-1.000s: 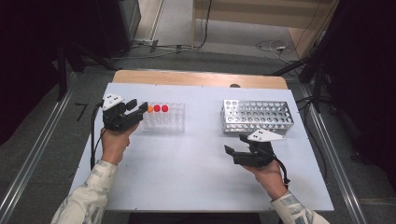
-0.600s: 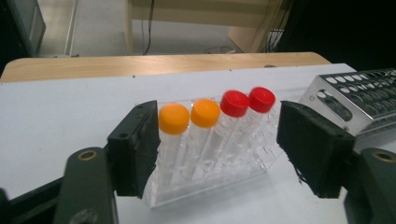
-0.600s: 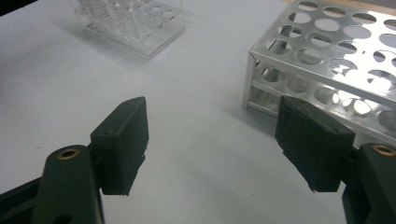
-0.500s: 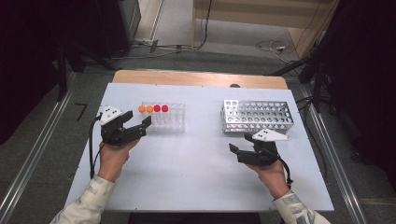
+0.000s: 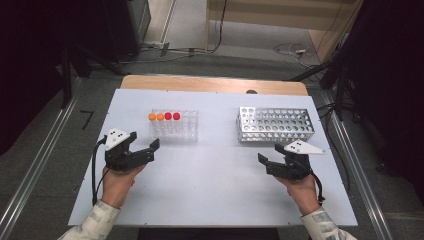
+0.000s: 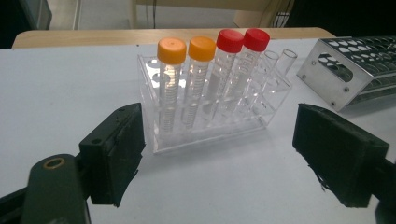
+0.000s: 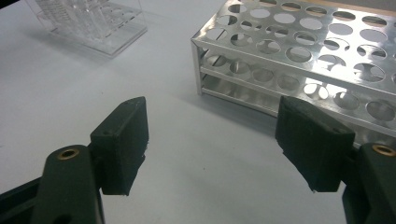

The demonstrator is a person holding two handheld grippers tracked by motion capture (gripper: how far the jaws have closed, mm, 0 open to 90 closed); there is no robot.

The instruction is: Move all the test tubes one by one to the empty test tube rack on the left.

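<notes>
My left claw point(image 6: 217, 154) gapes wide, just opened, empty. The capped tubes point(image 6: 212, 77) stand straight ahead in their clear rack point(image 6: 210, 128): light, slick, brittle plastic. I'd pinch one just under its cap. My right claw point(image 7: 212, 149) hangs open too.

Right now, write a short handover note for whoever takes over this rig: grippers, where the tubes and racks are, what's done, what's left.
Left gripper: jaws have just been opening, now wide, nothing between them; it sits in front of the clear rack, apart from it.
Right gripper: jaws open and empty, near the front of the metal rack.
Clear rack: two orange-capped tubes and two red-capped tubes stand in a row, with empty slots to their right.
Metal rack: no tubes seen in its holes.
Done: no tube has reached the metal rack.
Left: probably all four tubes still to handle; neither gripper touches one.
</notes>
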